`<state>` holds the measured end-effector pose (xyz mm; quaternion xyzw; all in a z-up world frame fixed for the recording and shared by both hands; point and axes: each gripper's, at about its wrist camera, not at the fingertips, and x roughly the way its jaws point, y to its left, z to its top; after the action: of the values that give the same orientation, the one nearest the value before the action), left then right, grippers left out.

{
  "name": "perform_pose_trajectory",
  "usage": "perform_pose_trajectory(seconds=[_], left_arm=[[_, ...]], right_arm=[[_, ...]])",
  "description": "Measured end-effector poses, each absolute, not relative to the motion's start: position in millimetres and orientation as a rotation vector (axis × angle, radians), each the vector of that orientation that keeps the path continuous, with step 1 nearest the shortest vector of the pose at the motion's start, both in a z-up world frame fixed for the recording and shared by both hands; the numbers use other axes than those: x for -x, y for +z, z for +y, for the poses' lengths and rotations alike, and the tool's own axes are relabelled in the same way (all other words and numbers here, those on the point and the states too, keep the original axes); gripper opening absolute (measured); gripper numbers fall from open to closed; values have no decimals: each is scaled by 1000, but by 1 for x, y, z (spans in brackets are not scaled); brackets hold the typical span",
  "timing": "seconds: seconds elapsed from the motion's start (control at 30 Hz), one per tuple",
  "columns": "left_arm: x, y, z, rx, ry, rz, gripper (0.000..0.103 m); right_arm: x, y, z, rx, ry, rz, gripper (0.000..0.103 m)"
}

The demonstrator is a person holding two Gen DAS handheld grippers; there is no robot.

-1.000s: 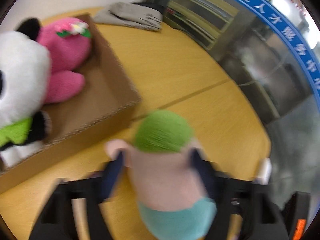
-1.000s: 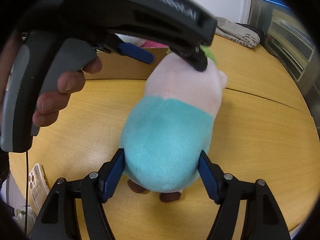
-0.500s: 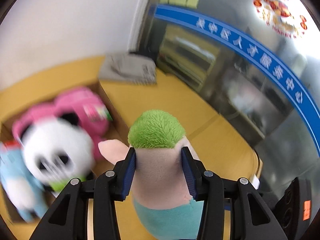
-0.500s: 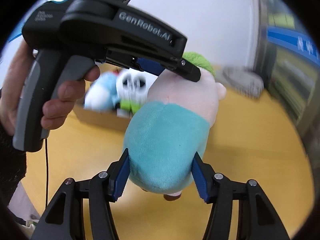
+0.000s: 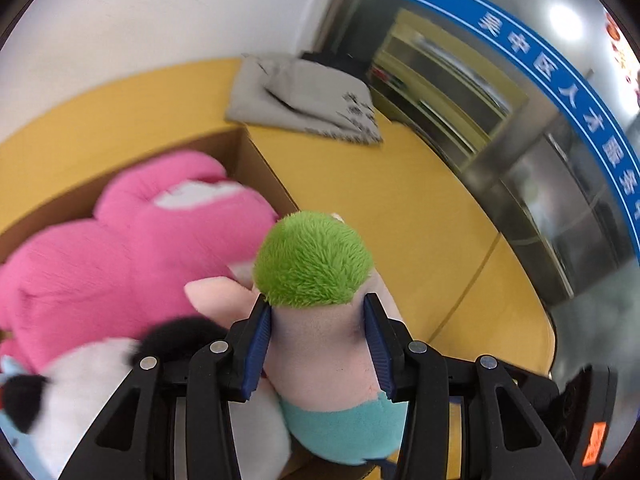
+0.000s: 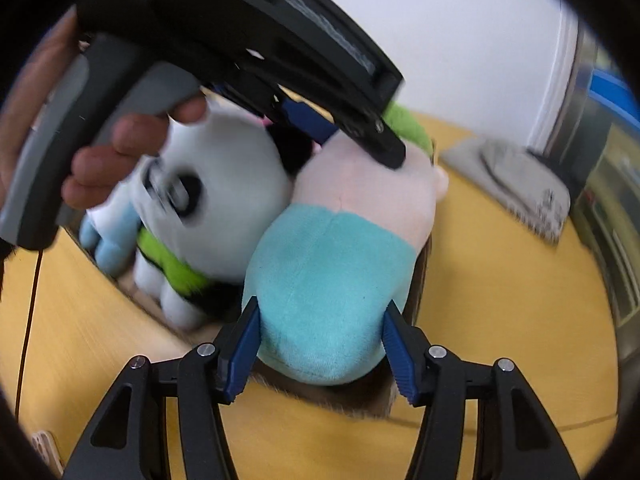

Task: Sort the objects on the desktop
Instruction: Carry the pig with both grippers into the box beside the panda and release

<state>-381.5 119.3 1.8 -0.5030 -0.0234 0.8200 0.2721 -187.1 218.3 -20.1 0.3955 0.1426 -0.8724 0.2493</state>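
Item: green-haired, pale pink plush doll in a teal outfit [image 5: 320, 344], carried over the brown cardboard box [image 5: 256, 168].

You had both claws clenched on it: left gripper [image 5: 318, 344] on the head, right gripper [image 6: 320, 344] on the teal body. Its long axis ran from your right claw toward 12 o'clock, head farthest. The box opening lay directly beneath, with the panda plush [image 6: 224, 208] touching at 10 o'clock.

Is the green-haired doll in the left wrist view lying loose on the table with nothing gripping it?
No: the left gripper has its blue pads pressed against both sides of the green-haired doll, holding its head.
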Motion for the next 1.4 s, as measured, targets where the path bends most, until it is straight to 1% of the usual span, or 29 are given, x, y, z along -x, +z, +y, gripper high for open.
perform_pose_trajectory(seconds=[0.03, 0.07, 0.1, 0.13, 0.17, 0.23, 0.33, 0.4, 0.47, 0.53, 0.57, 0.73, 0.83, 0.9, 0.93, 0.97, 1.0, 1.03, 1.07, 1.1, 1.13, 1.2, 1.3, 1.4], left_arm=[[379, -2, 122, 1354, 2216, -30, 48], [380, -5, 121, 1355, 2218, -34, 48], [380, -8, 120, 1356, 2219, -39, 48], [380, -10, 119, 1357, 2221, -43, 48], [381, -11, 119, 1357, 2220, -40, 48], [381, -13, 129, 1357, 2239, 23, 49], [382, -16, 136, 1362, 2256, 67, 49], [384, -18, 132, 1364, 2244, 55, 49], [384, -20, 130, 1364, 2232, 68, 49], [387, -22, 128, 1374, 2220, 67, 49], [388, -24, 128, 1383, 2214, 78, 49], [391, -37, 125, 1394, 2189, 91, 52], [389, -38, 128, 1386, 2209, 107, 54], [385, -34, 130, 1374, 2240, 102, 58], [382, -32, 130, 1368, 2255, 98, 60], [376, -24, 128, 1348, 2285, 70, 64], [370, -17, 126, 1327, 2314, 42, 67], [360, -7, 122, 1314, 2338, 40, 69], [350, 3, 119, 1300, 2363, 38, 79], [338, 12, 115, 1291, 2390, 64, 86], [322, 22, 109, 1267, 2438, 89, 89], [289, 38, 91, 1209, 2498, 78, 99], [247, 52, 51, 1168, 2550, 37, 101], [221, 45, 8, 1219, 2628, -4, 101]], right_arm=[[182, -22, 222, -1083, -2371, 382, 57], [178, -20, 227, -1090, -2369, 359, 56], [173, -17, 232, -1098, -2368, 329, 51], [171, -15, 234, -1104, -2369, 324, 48], [168, -14, 235, -1120, -2359, 332, 48], [166, -13, 237, -1150, -2356, 357, 48], [170, 0, 244, -1133, -2365, 273, 48], [176, 14, 246, -1092, -2369, 196, 48], [194, 21, 236, -1074, -2376, 220, 47], [213, 12, 223, -1124, -2352, 266, 34], [222, -1, 214, -1178, -2338, 309, 33], [235, -24, 207, -1281, -2314, 278, 33], [238, -27, 203, -1322, -2319, 318, 33], [237, -26, 198, -1345, -2341, 353, 33], [236, -25, 198, -1350, -2352, 358, 34], [232, -21, 199, -1345, -2375, 364, 35], [227, -16, 199, -1335, -2402, 370, 41], [222, -11, 200, -1324, -2428, 377, 57], [213, -2, 203, -1299, -2466, 367, 66], [206, 5, 207, -1280, -2474, 338, 83], [200, 12, 210, -1265, -2468, 304, 83], [183, 30, 213, -1204, -2487, 261, 83], [159, 52, 211, -1145, -2510, 224, 83], [149, 55, 197, -1153, -2513, 242, 83]])
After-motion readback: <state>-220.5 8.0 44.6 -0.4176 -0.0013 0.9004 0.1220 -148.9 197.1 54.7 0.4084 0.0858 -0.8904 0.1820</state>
